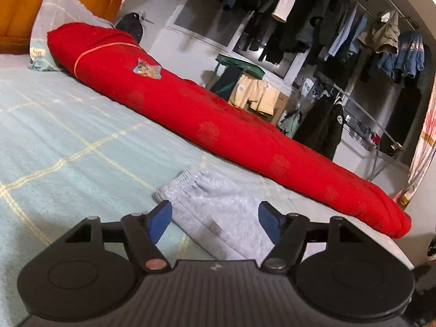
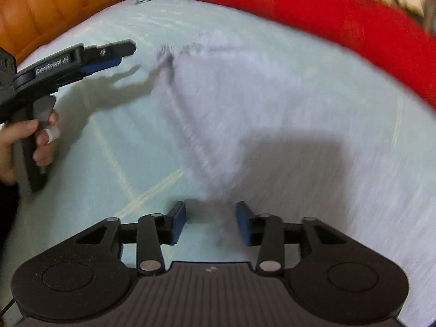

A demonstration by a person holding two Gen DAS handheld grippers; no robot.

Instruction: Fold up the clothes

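Observation:
A light grey garment with an elastic waistband [image 1: 215,204] lies flat on the pale green bed sheet [image 1: 68,136]. My left gripper [image 1: 215,222] is open and empty, its fingers either side of the garment's near edge. In the right wrist view the same garment [image 2: 245,103] spreads across the sheet, blurred by motion. My right gripper [image 2: 211,222] is open and empty, just above the garment's near corner. The left gripper [image 2: 120,54] also shows there at upper left, held in a hand, short of the waistband end.
A long red rolled quilt [image 1: 218,125] lies along the far side of the bed. A pillow [image 1: 54,27] leans on the wooden headboard [image 1: 24,0]. Clothes hang on racks [image 1: 340,41] beyond the bed.

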